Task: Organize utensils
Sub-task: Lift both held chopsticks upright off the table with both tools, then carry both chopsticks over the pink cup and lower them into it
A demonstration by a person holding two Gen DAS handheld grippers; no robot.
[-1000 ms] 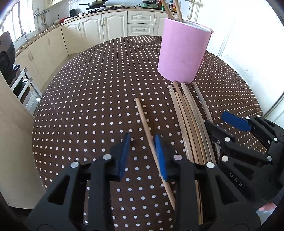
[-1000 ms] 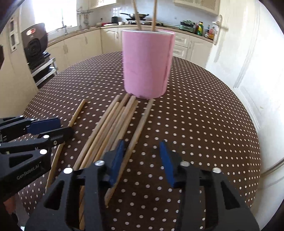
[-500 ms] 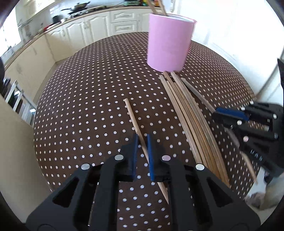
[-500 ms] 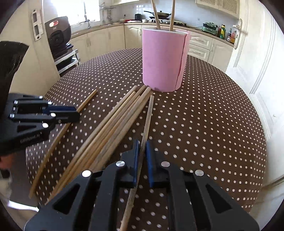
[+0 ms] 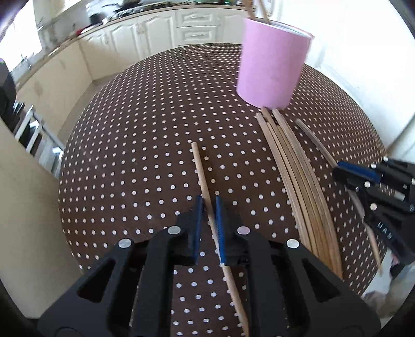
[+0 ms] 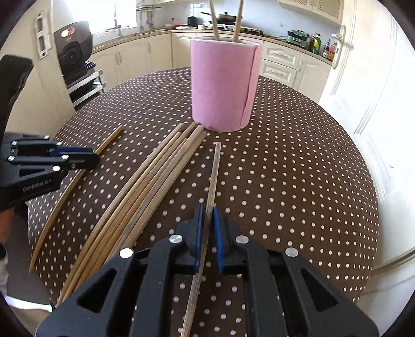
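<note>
- My left gripper (image 5: 207, 204) is clamped on a lone wooden stick (image 5: 201, 171), well left of the pink holder (image 6: 224, 83); jaws just closed.
- My right gripper (image 6: 206, 215) pinches a flat stick (image 6: 214, 166) just in front of the holder, jaws just closed.
- Stick bundle (image 6: 160, 166) lies between, tips at the holder's base.
- Two sticks (image 6: 238, 19) stand inside it.
- Dotted table (image 6: 298, 168) underneath.

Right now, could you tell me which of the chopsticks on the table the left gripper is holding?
The lone chopstick lying apart, left of the bundle. The left gripper is shut on it; the right gripper holds the one right of the bundle.
</note>
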